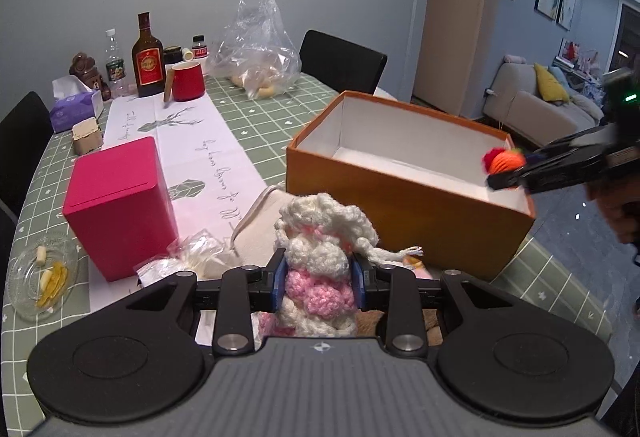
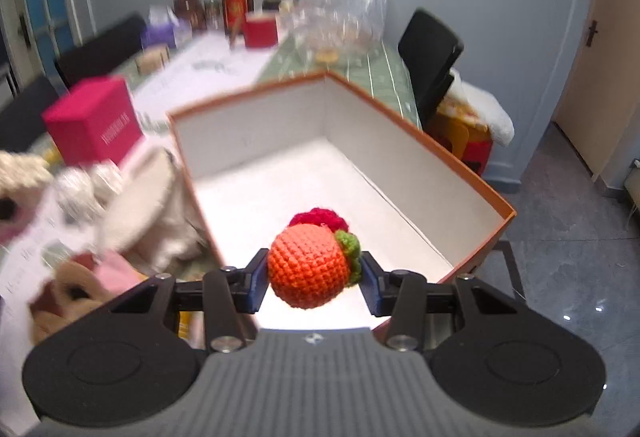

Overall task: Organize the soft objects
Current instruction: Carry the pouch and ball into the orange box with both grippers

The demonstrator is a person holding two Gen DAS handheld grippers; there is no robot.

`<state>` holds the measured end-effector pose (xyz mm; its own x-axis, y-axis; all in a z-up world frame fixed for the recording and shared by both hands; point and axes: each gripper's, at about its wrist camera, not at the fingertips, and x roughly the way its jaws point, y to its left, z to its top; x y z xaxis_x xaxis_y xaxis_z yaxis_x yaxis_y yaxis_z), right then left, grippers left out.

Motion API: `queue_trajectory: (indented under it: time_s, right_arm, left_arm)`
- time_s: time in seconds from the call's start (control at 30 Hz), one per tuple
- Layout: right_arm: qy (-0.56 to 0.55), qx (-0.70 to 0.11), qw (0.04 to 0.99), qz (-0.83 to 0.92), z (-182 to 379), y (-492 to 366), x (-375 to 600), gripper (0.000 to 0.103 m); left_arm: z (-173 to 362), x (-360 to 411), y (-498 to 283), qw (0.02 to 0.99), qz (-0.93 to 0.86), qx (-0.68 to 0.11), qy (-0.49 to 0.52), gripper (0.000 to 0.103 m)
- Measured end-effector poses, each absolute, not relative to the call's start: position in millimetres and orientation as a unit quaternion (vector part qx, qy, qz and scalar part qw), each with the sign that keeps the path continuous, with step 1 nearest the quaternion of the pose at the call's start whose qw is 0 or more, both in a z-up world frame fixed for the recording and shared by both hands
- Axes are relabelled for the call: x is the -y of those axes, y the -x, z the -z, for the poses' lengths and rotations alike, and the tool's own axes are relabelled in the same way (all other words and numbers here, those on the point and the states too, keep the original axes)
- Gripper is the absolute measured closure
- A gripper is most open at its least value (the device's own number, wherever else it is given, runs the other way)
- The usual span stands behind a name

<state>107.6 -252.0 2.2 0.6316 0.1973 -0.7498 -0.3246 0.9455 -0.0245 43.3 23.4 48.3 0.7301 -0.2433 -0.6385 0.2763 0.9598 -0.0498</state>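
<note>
- Left gripper [image 1: 319,279] jaws clamped on a pink-and-white crocheted yarn toy [image 1: 320,269], above the green checked desk [image 1: 256,117].
- Right gripper [image 2: 312,279] jaws clamped on an orange crocheted ball [image 2: 306,265], over the open orange cardboard box [image 2: 420,141].

Counts of things seen on and around the table

Two grippers [image 1: 319,277] [image 2: 314,279], two crochet toys [image 1: 320,269] [image 2: 308,265], one orange box [image 1: 400,197], one red box [image 1: 120,205], three bottles [image 1: 148,57], one mug [image 1: 188,81] at 11 o'clock, three chairs [image 1: 340,61] are counted.
</note>
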Motion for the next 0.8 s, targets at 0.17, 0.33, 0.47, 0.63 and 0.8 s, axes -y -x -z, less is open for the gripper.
queue_trajectory:
  time_s: [0.17, 0.33, 0.47, 0.63, 0.8]
  right_arm:
    - [0.103, -0.468, 0.86, -0.173, 20.5, -127.7, 248.8, 0.058]
    - [0.101, -0.497, 0.835, -0.215, 12.4, -116.6, 250.1, 0.058]
    - [0.097, -0.513, 0.814, -0.254, 8.3, -99.0, 252.0, 0.058]
    - [0.098, -0.521, 0.794, -0.299, 5.3, -74.7, 243.8, 0.058]
    - [0.108, -0.494, 0.81, -0.299, -16.3, -67.7, 248.4, 0.058]
  left_arm:
    - [-50.1, -16.8, -44.2, 0.929, 0.144, -0.34, -0.02, 0.067]
    - [-50.4, -12.0, -46.2, 0.928, 0.147, -0.342, -0.022, 0.067]
    - [-52.5, -5.8, -48.5, 0.927, 0.154, -0.34, -0.025, 0.067]
    - [-59.5, 13.5, -50.0, 0.925, 0.173, -0.337, -0.035, 0.066]
    - [-83.9, 55.4, -64.0, 0.92, 0.212, -0.323, -0.062, 0.066]
